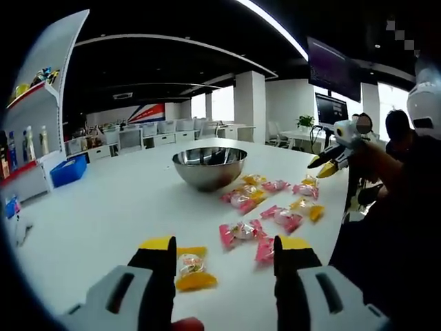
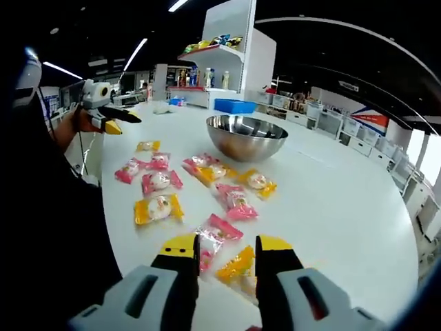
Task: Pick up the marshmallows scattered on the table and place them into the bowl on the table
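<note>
Wrapped marshmallows (image 2: 160,207) strewn along the near edge of the counter (image 2: 331,200), in front of the steel bowl (image 2: 247,136).
Light, soft, crinkly and slippery in film; best pinched across the puffy middle. Left hand-held gripper (image 1: 224,252) wide open over a yellow packet (image 1: 192,269); right hand-held gripper (image 2: 226,249) partly open, empty.

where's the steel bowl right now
The steel bowl sits upright on the white table, just beyond the scattered marshmallow packets. In the right gripper view it lies past the same packets, ahead of the jaws and slightly right of centre.
</note>
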Demonstrator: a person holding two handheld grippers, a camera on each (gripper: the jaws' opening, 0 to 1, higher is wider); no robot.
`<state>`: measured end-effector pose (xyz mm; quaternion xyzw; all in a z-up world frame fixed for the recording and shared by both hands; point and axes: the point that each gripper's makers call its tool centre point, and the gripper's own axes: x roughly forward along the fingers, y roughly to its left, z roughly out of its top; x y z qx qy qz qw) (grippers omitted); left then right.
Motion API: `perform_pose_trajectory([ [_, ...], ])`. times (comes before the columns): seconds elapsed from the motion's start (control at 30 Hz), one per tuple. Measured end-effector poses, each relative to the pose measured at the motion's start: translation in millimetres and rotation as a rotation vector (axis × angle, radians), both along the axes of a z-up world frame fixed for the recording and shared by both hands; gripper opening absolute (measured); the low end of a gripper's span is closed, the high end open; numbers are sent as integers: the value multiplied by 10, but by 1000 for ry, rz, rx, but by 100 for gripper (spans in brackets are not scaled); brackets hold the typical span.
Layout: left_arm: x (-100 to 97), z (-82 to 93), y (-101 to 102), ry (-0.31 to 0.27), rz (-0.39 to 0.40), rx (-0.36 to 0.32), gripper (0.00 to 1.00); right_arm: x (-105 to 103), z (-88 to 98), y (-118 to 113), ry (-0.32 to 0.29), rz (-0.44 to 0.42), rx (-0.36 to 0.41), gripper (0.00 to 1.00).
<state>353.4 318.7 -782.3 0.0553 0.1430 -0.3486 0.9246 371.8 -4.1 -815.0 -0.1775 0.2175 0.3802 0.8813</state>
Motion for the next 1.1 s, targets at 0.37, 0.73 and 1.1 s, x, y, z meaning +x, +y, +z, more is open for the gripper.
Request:
perform_pose_trajectory([
  [0.37,7,-10,-74,6,-20,-5,57,75,-150,-181,58,108,-138,32],
  [0.73,6,-14,-112,14,-22,-14,56,38,-275,-251,109,249,-272,36],
  [1.1,-9,8,-105,10,-23,-15,56,52,-414,-296,146,420,-444,40],
])
